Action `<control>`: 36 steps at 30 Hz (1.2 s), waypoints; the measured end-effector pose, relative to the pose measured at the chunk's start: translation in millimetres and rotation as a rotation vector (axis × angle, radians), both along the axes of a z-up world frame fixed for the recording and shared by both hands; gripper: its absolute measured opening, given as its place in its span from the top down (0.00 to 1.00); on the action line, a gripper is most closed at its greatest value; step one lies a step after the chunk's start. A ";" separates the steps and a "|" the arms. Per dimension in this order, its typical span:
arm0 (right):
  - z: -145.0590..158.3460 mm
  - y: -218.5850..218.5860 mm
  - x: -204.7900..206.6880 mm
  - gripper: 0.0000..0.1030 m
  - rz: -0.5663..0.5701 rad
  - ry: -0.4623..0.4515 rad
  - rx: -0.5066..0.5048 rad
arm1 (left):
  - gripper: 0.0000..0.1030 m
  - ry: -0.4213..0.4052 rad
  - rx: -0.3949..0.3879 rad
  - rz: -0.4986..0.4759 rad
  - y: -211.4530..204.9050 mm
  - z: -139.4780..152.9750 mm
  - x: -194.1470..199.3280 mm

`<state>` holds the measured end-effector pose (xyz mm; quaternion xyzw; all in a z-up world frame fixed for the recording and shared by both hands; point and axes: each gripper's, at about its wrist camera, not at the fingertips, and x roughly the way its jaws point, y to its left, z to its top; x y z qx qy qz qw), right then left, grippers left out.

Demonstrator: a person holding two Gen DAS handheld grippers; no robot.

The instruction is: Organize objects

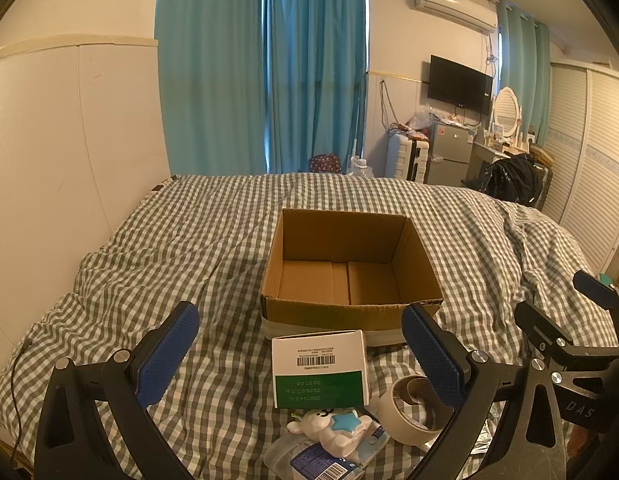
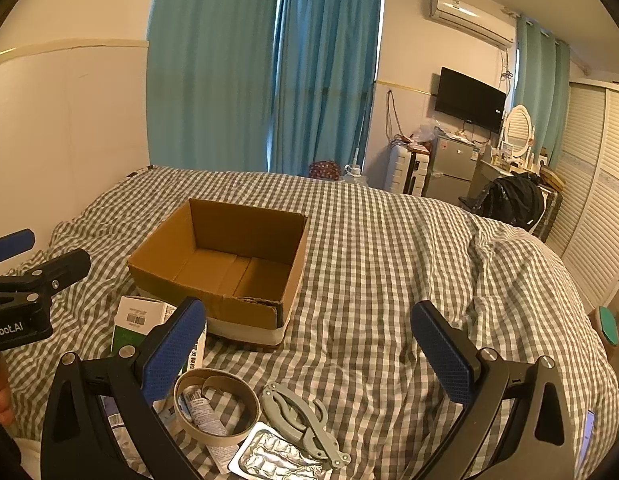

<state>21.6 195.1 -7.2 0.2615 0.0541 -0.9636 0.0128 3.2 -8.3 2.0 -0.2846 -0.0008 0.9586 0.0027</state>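
A bed (image 1: 189, 240) with a checked cover carries an open cardboard box (image 1: 341, 312).

On the left the left gripper (image 1: 301, 356) hovers with fingers spread around a white-green carton (image 1: 319, 372); a tape roll (image 2: 217, 404), grey pliers (image 2: 301, 416) and a foil pack (image 2: 277, 456) follow; the right gripper (image 2: 309, 356) is released, grasping nothing.

A home bedroom: checked bed (image 1: 189, 240), curtains (image 1: 261, 64), likely a dressing-table mirror (image 1: 505, 110)
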 end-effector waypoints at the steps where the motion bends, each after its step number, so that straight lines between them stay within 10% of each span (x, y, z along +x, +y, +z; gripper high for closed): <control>1: 0.1 -0.1 0.2 0.00 0.001 0.000 0.001 | 0.00 0.000 0.000 0.001 -0.3 0.1 -0.1; 36: -4.3 -3.0 1.9 0.00 0.034 -0.019 -0.001 | 0.00 -0.010 0.001 -0.016 1.6 -3.9 -2.1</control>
